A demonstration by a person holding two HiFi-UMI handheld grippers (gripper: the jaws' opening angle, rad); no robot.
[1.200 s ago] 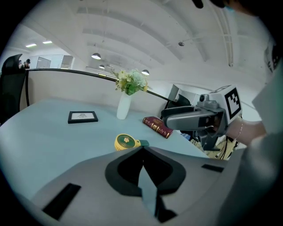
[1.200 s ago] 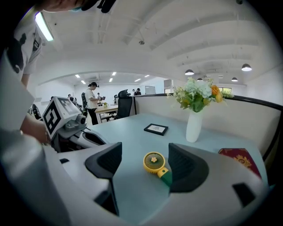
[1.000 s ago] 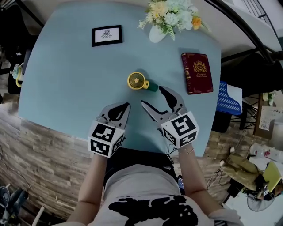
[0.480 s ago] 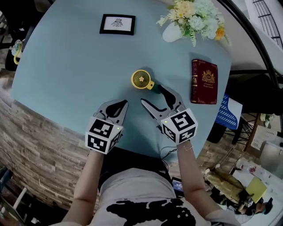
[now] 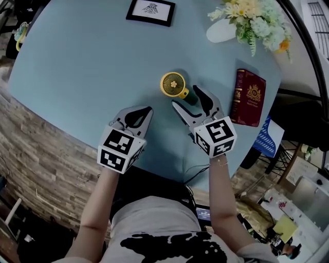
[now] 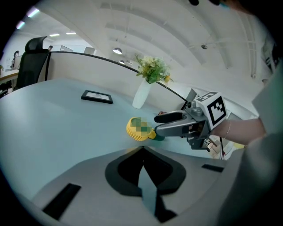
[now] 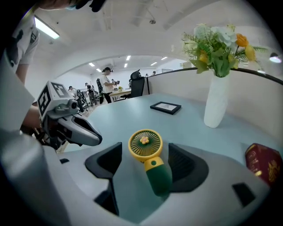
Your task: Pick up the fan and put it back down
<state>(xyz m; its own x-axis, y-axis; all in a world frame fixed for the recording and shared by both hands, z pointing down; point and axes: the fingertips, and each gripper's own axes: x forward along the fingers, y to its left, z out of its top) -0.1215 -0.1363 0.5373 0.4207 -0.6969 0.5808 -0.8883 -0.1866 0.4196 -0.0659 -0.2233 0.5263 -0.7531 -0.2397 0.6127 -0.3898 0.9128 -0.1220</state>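
Fan (image 5: 175,86) lies flat on table (image 5: 77,61), yellow head away, green handle pointing back between right gripper's (image 5: 185,98) wide-spread jaws; left gripper (image 5: 148,110) closed, empty

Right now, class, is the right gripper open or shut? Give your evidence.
Open. The right gripper shows its fingers wide apart in its own view, with the fan lying between them.

Blue table (image 5: 77,67) w/ framed pic (image 5: 150,10) far side, flower vase (image 5: 222,31) & red book (image 5: 250,98) at rt

Pale blue table (image 6: 53,114) (black office chair (image 6: 33,55) beyond).
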